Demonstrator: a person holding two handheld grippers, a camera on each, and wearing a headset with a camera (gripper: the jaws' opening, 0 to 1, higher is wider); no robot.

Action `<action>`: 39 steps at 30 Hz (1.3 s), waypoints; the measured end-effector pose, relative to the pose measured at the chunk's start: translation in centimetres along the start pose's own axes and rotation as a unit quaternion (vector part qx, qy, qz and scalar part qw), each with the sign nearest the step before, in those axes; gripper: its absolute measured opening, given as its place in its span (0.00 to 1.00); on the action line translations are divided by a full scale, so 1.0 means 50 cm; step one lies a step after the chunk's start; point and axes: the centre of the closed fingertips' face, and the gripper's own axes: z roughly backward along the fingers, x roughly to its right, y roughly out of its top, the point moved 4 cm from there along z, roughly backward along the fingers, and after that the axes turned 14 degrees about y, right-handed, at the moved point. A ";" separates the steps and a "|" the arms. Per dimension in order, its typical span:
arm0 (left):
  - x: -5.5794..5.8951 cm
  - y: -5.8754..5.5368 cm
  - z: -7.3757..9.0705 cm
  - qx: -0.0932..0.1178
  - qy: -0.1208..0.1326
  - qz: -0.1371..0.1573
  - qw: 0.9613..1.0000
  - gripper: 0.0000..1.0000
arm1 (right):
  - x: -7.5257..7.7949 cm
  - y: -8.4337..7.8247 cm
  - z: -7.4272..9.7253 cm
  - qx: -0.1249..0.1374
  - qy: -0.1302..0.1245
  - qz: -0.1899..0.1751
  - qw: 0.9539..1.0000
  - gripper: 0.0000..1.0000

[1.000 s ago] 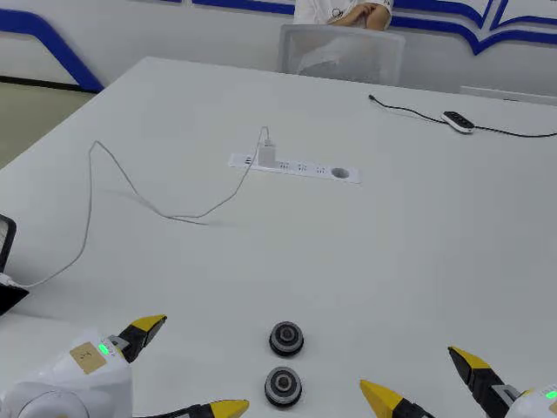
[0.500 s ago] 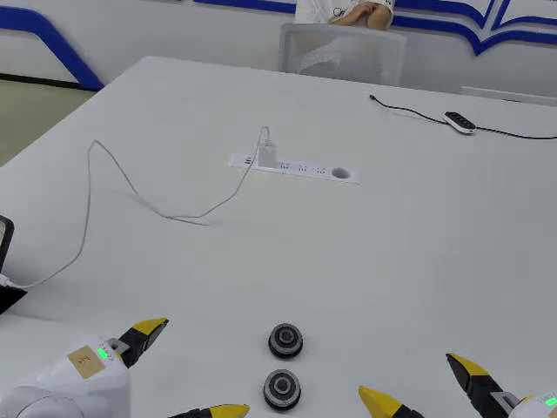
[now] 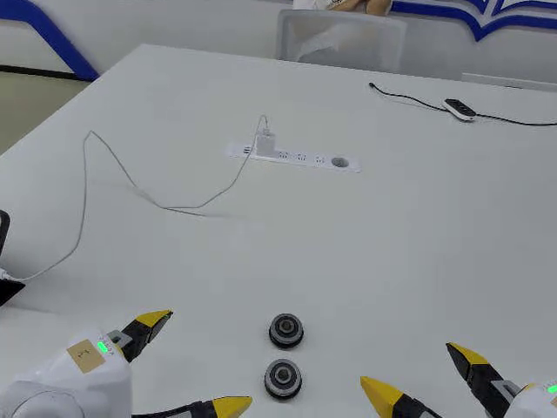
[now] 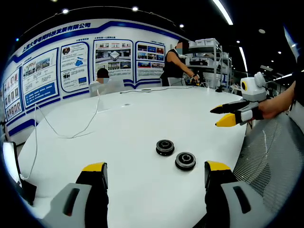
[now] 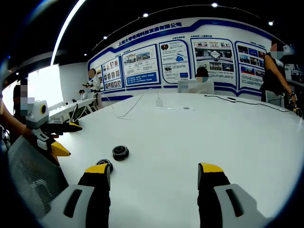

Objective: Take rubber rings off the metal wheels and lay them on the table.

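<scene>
Only my headset has tilted: left tool [image 3: 193, 361] and right tool [image 3: 417, 370], both released, still flank near wheel [image 3: 283, 379] and far wheel [image 3: 286, 330]; stripping not begun.

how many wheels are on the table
2. The far wheel sits on the white table near the front edge; the near wheel lies right beside it, closer to the person. None look hidden.
</scene>
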 end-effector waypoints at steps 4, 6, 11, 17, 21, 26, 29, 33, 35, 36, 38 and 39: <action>0.000 -0.001 0.000 -0.002 0.000 0.003 1.000 0.86 | 0.000 -0.001 0.000 -0.001 0.002 -0.004 1.000 0.76; -0.001 0.000 0.000 -0.001 0.001 0.007 1.000 0.85 | 0.000 -0.002 0.000 -0.001 0.002 -0.006 1.000 0.76; 0.011 0.003 0.000 -0.001 -0.014 -0.002 1.000 0.85 | -0.001 -0.005 -0.001 -0.003 0.005 -0.014 1.000 0.75; 0.025 0.011 -0.002 0.004 -0.032 -0.025 0.999 0.84 | -0.005 -0.011 -0.005 -0.010 0.013 -0.019 1.000 0.72; 0.031 0.021 -0.009 0.006 -0.042 -0.030 0.999 0.84 | -0.009 -0.015 -0.007 -0.016 0.021 -0.022 0.999 0.71; 0.037 0.036 -0.030 0.010 -0.054 -0.035 0.998 0.82 | -0.013 -0.019 -0.009 -0.020 0.027 -0.030 0.999 0.70; 0.041 0.042 -0.043 0.009 -0.060 -0.038 0.997 0.79 | -0.012 -0.019 -0.008 -0.019 0.027 -0.033 0.999 0.68; 0.046 0.048 -0.059 0.009 -0.068 -0.045 0.997 0.78 | -0.010 -0.020 -0.007 -0.019 0.026 -0.040 0.999 0.67; 0.049 0.049 -0.064 0.008 -0.072 -0.047 0.996 0.76 | -0.010 -0.021 -0.007 -0.020 0.027 -0.042 0.999 0.67; 0.052 0.048 -0.067 0.006 -0.076 -0.047 0.996 0.75 | -0.010 -0.022 -0.008 -0.020 0.027 -0.043 0.998 0.66; 0.058 0.045 -0.072 0.003 -0.082 -0.054 0.995 0.72 | -0.012 -0.023 -0.007 -0.022 0.029 -0.046 0.998 0.66; 0.062 0.042 -0.074 0.001 -0.086 -0.057 0.995 0.71 | -0.012 -0.023 -0.007 -0.022 0.030 -0.046 0.998 0.66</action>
